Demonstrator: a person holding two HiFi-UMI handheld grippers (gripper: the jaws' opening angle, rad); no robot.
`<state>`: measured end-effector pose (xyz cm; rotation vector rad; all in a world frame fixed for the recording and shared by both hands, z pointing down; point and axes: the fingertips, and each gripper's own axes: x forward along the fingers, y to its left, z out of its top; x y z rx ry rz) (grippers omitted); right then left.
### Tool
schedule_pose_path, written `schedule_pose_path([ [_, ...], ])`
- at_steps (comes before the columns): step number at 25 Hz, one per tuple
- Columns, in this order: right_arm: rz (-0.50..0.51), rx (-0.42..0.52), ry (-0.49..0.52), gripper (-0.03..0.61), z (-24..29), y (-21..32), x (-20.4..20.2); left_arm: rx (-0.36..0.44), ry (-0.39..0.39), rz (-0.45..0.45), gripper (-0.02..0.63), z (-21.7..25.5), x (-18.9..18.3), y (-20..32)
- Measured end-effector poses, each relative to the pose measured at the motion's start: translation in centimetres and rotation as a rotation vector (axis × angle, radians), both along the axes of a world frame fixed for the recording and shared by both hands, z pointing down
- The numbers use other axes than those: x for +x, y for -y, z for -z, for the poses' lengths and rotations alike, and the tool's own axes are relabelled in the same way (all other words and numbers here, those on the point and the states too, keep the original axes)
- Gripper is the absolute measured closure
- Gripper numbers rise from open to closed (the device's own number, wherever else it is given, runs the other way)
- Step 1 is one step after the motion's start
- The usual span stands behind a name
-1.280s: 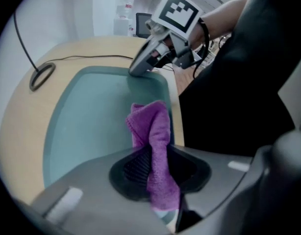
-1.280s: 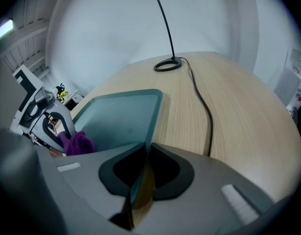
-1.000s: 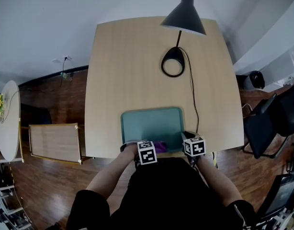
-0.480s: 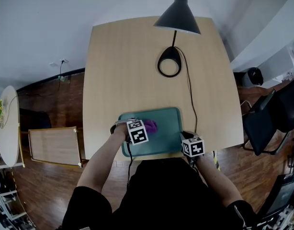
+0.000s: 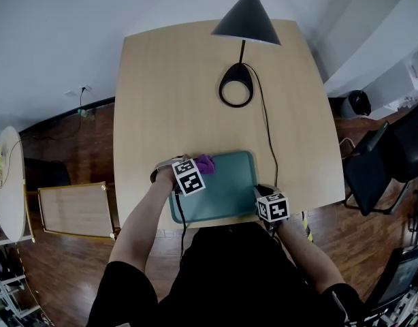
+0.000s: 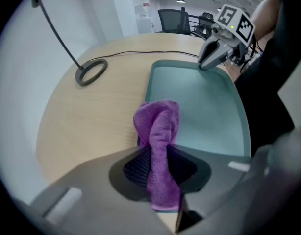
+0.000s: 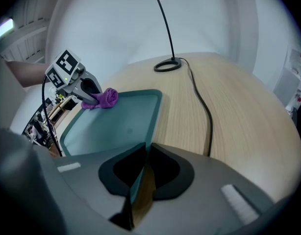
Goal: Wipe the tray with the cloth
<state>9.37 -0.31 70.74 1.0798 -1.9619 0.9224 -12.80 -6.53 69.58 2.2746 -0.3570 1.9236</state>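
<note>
Purple cloth (image 6: 158, 129); teal tray (image 5: 226, 191) — pale wood table (image 5: 175, 80).

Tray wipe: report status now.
Left gripper shut on purple cloth, at tray far-left corner. Right gripper shut on tray's near-right rim. Lamp cord lies right of tray, apart from it.

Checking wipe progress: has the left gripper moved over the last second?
Yes: the left gripper carried the cloth from the tray's near edge to its far left corner.
</note>
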Motion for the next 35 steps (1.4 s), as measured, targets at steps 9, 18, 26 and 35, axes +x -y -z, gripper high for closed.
schedule_pose_path([
  [9,0.005,-0.006,-0.008,0.541,-0.1,0.2,0.2,-0.059,-0.073,-0.021,0.503,0.1,1.9,-7.5],
  [18,0.008,-0.006,-0.011,0.541,-0.1,0.2,0.4,-0.162,-0.094,-0.137,0.503,0.2,3.1,-16.4],
  [26,0.012,-0.004,-0.014,0.541,0.0,0.2,0.2,-0.280,-0.131,-0.114,0.503,0.4,2.5,-18.8],
  [35,0.002,0.010,-0.014,0.541,0.2,-0.1,0.0,-0.215,-0.035,-0.100,0.503,0.5,-1.4,-11.0],
])
